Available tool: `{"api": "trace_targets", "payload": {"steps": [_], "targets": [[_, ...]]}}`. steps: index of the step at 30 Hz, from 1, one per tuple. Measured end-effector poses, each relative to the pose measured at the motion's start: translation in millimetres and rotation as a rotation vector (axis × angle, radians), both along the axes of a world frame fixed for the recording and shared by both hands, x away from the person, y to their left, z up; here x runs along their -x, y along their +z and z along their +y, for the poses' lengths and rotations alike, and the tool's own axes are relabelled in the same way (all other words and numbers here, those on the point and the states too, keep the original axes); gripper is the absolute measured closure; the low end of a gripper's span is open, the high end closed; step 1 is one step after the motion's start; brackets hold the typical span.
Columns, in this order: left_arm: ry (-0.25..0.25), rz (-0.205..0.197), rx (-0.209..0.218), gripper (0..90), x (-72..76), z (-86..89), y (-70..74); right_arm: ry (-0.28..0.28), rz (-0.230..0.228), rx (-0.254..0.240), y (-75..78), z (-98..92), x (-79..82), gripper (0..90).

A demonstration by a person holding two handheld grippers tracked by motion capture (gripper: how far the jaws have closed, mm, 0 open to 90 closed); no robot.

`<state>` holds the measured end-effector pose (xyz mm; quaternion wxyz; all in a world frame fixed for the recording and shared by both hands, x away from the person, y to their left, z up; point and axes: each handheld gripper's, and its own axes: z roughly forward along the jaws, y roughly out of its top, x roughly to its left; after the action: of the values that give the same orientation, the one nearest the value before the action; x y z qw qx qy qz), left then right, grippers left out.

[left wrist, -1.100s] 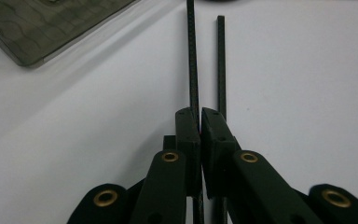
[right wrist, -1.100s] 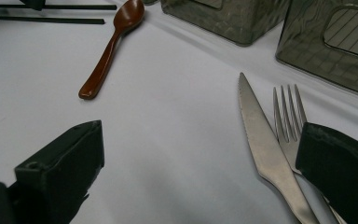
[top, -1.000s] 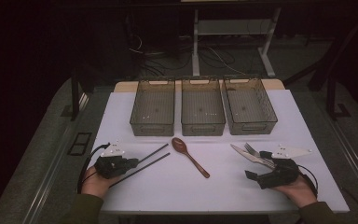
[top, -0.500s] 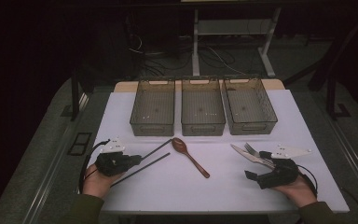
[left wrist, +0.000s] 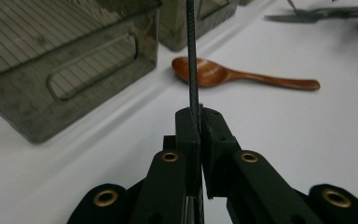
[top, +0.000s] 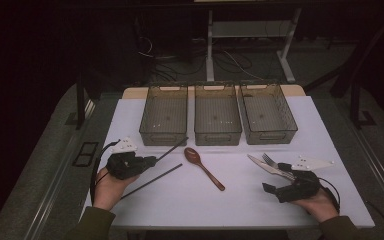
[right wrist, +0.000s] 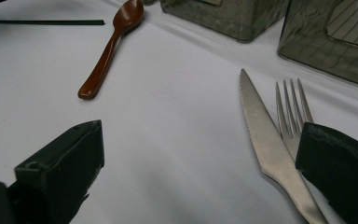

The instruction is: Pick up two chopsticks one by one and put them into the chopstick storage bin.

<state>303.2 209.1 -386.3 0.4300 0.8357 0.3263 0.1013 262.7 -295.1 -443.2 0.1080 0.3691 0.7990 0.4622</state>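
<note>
So your left gripper [left wrist: 199, 122] is clamped on 1 thin black chopstick [left wrist: 190, 51] near the leftmost of 3 empty smoky plastic bins [top: 164, 120]; your right gripper [right wrist: 200, 172] gapes by the steel knife [right wrist: 265, 144]; sorting has barely begun, seemingly.

Dim, grainy high view with black surroundings at the frame's top and sides; the white table [top: 240, 195] alone catches light, and both gripper views blur toward their upper edges
</note>
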Motion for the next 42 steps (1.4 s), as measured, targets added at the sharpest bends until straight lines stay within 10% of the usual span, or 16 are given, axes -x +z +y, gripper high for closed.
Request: {"api": "trace_targets", "payload": {"steps": [20,42], "targets": [[0.042,-0.04,0.022,85.4,-41.7,-15.0,30.4,0.004,0.004,0.016,-1.1,3.7,1.9,0.6],[0.173,-0.062,0.023,85.4,-129.9,-33.6,46.6,0.001,-0.007,0.016,0.0,2.8,2.3,0.6]]}}
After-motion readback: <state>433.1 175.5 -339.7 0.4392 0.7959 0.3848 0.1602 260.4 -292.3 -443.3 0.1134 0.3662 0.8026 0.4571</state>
